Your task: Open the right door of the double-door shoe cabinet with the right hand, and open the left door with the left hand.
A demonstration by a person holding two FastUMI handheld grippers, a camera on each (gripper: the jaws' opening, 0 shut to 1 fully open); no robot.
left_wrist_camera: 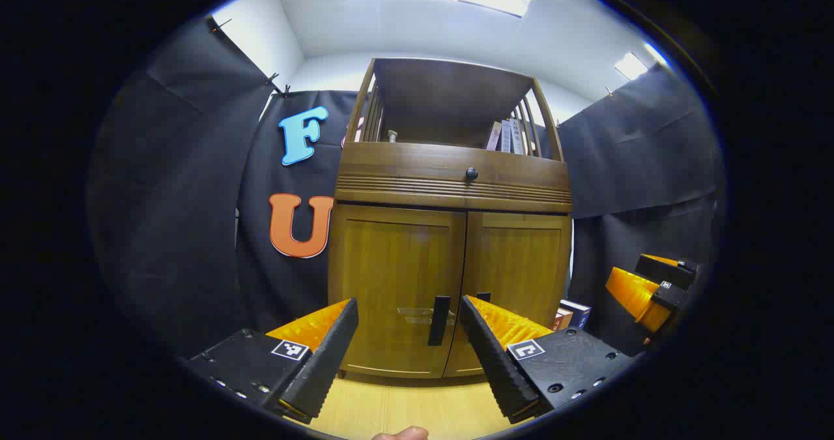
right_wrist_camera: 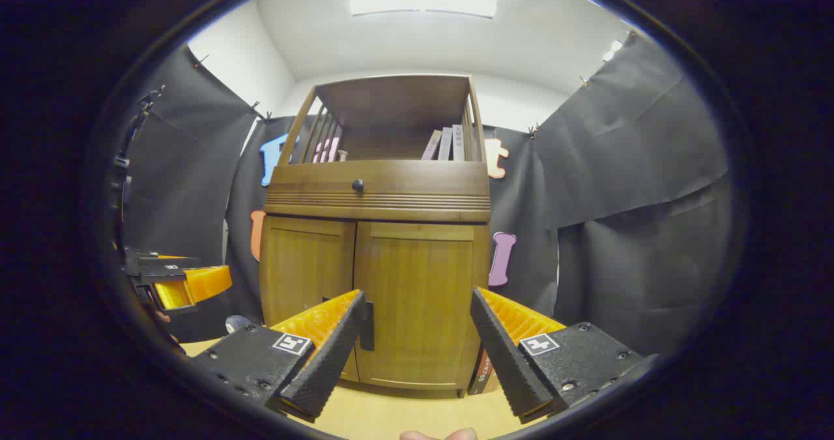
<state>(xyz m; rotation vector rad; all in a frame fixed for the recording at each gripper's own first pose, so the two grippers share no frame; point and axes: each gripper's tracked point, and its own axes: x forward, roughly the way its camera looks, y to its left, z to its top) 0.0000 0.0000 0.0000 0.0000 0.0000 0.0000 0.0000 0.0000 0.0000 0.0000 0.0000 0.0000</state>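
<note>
Nearest the lens, at 6 o'clock in the left gripper view: left gripper (left_wrist_camera: 409,336), fingers spread wide, grasping nothing, framing the left door handle (left_wrist_camera: 438,321). Likewise at 6 o'clock in the right gripper view: right gripper (right_wrist_camera: 417,336), fingers parted, empty, aimed at the right door (right_wrist_camera: 417,300).

Beyond, at centre in both views: double-door shoe cabinet (left_wrist_camera: 449,257), standing on a pale wooden floor (left_wrist_camera: 397,407) against black cloth. Left door (left_wrist_camera: 394,283) and right door (left_wrist_camera: 521,270) both flush and closed; meeting seam unbroken. Right door handle (right_wrist_camera: 368,326) just beside the inner finger of the right gripper, at about 7 o'clock, contact not discernible.

Progress, as judged: nothing opened yet; approach stage only. Remaining: grasp and swing of the right door, then grasp and swing of the left door.

Counts: two doors, two dark vertical handles, one drawer with one round knob (left_wrist_camera: 472,174), one open top shelf holding about three books (left_wrist_camera: 508,137) and a small unidentified object at its 9 o'clock side. Further books (left_wrist_camera: 570,315) on the floor at the cabinet's 4 o'clock corner. Right gripper also at 3 o'clock in the left gripper view, well apart from the cabinet.
</note>
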